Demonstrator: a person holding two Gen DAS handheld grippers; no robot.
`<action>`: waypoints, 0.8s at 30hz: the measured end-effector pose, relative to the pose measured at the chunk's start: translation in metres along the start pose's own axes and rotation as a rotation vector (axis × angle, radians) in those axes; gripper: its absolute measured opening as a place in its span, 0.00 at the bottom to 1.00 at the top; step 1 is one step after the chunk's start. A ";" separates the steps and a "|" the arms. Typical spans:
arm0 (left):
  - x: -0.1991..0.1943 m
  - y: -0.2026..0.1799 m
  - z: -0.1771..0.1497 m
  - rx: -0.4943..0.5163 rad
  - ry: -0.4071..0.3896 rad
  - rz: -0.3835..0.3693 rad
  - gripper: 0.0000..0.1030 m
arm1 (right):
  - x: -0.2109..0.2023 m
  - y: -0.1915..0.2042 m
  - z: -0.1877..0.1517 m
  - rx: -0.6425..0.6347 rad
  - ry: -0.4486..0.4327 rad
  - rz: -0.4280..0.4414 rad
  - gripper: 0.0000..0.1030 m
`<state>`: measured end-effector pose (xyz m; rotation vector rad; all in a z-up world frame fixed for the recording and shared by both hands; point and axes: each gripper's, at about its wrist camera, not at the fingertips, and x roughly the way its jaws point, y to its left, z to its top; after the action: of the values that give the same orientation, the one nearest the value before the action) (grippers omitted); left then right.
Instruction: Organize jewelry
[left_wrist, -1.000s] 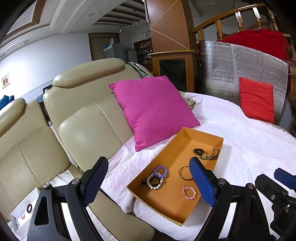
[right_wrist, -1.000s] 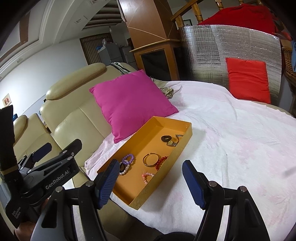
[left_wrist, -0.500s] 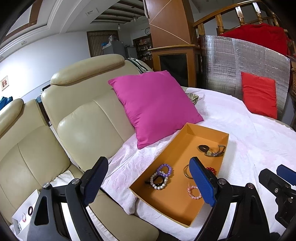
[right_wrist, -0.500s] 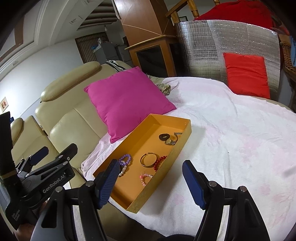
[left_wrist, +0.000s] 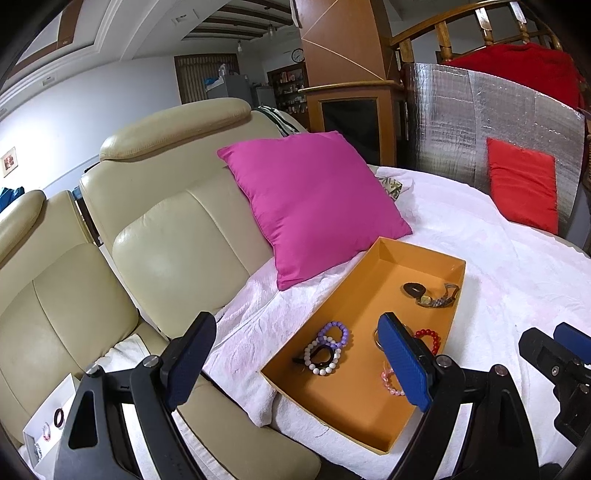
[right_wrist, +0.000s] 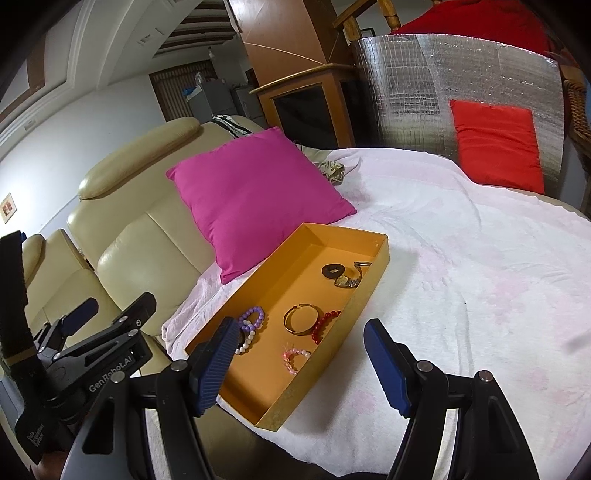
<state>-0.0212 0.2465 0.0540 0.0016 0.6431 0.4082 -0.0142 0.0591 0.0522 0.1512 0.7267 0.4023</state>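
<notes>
An orange tray (left_wrist: 424, 254) (right_wrist: 373, 284) lies on a white cloth and holds a purple bead bracelet (left_wrist: 334, 334) (right_wrist: 253, 317), a white and black bead bracelet (left_wrist: 321, 360), a gold bangle (right_wrist: 299, 319), a red bead bracelet (right_wrist: 325, 325), a pink bead bracelet (right_wrist: 293, 358) and a watch (left_wrist: 437, 297) (right_wrist: 349, 278). My left gripper (left_wrist: 299, 363) is open and empty, above the tray's near left corner. My right gripper (right_wrist: 301, 363) is open and empty, over the tray's near end.
A magenta cushion (left_wrist: 310, 199) leans on the cream leather sofa (left_wrist: 166, 229) just behind the tray. A red cushion (right_wrist: 496, 144) stands against a silver foil panel at the back. A small white box (left_wrist: 48, 424) with rings sits low on the left.
Both grippers have moved forward and closer to the tray, which looks larger now. Both stay open and empty. The jewelry has not moved.
</notes>
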 end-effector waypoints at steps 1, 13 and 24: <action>0.001 0.001 0.000 0.000 0.001 -0.001 0.87 | 0.000 0.001 0.000 0.000 -0.001 0.000 0.72; -0.001 0.002 -0.001 0.001 0.005 -0.006 0.87 | -0.004 0.004 0.001 -0.002 -0.020 0.001 0.72; -0.009 0.006 -0.003 -0.010 0.002 0.006 0.87 | -0.010 0.007 0.002 -0.019 -0.028 0.009 0.72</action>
<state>-0.0315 0.2486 0.0573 -0.0066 0.6436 0.4170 -0.0216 0.0612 0.0620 0.1418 0.6943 0.4153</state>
